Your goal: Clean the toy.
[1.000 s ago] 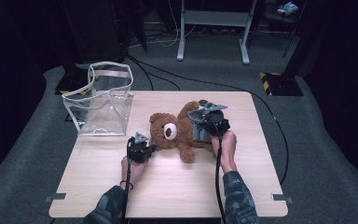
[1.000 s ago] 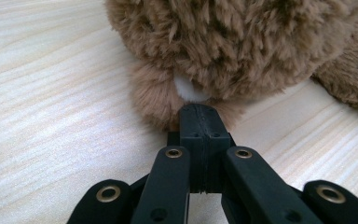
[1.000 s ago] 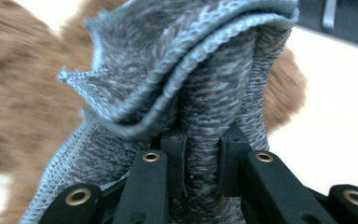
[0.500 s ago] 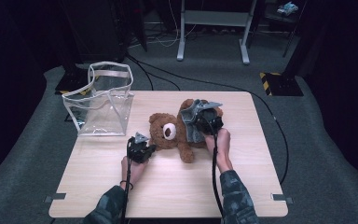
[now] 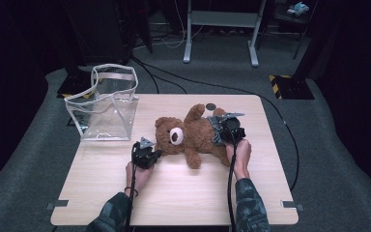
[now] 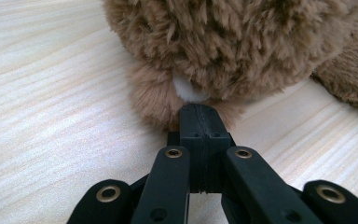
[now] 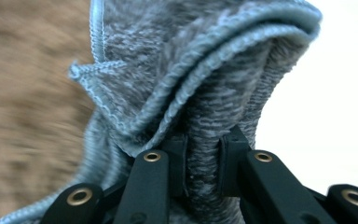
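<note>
Mostly fluffy brown teddy bear [image 5: 193, 135], grey-clothed

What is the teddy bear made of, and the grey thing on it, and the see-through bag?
The teddy bear looks like brown plush: long, shaggy, matte fibres. The grey garment seems a knitted or fleecy cloth, with ribbed, folded edges. The bag looks like clear, glossy plastic with pale trim, since the table shows through it.
</note>
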Demonstrator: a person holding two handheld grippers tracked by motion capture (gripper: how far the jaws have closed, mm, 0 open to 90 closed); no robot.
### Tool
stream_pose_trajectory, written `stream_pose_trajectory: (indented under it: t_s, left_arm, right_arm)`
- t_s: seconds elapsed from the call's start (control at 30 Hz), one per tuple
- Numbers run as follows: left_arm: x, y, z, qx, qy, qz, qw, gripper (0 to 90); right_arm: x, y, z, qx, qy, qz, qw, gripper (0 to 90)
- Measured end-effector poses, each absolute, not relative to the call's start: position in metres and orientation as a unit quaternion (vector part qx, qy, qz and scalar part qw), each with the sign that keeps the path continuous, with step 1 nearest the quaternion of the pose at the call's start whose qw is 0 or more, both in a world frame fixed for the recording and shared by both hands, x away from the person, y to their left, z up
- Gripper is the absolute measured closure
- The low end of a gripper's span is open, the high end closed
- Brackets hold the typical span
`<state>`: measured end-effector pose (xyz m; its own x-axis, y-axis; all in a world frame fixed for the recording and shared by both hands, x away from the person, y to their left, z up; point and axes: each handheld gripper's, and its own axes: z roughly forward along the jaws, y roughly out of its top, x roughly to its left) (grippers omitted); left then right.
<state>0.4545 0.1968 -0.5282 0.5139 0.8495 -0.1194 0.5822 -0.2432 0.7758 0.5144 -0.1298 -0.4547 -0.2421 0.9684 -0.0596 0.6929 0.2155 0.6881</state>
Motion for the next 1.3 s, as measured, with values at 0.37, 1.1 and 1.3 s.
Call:
stream_pose_trajectory:
  t_s: [0.37, 1.1, 1.3]
  left_arm:
    - [0.454, 0.196, -0.528, 0.77, 0.464, 0.167, 0.405, 89.9]
    - [0.454, 0.196, -0.528, 0.774, 0.46, 0.169, 0.401, 89.9]
    - [0.454, 0.196, -0.528, 0.774, 0.46, 0.171, 0.4, 89.9]
  right_arm:
    - [0.508, -0.148, -0.431, 0.575, 0.711, 0.305, 0.267, 76.9]
    - [0.492, -0.156, -0.422, 0.578, 0.72, 0.294, 0.247, 76.4]
    - [0.481, -0.132, -0.434, 0.545, 0.757, 0.27, 0.238, 76.5]
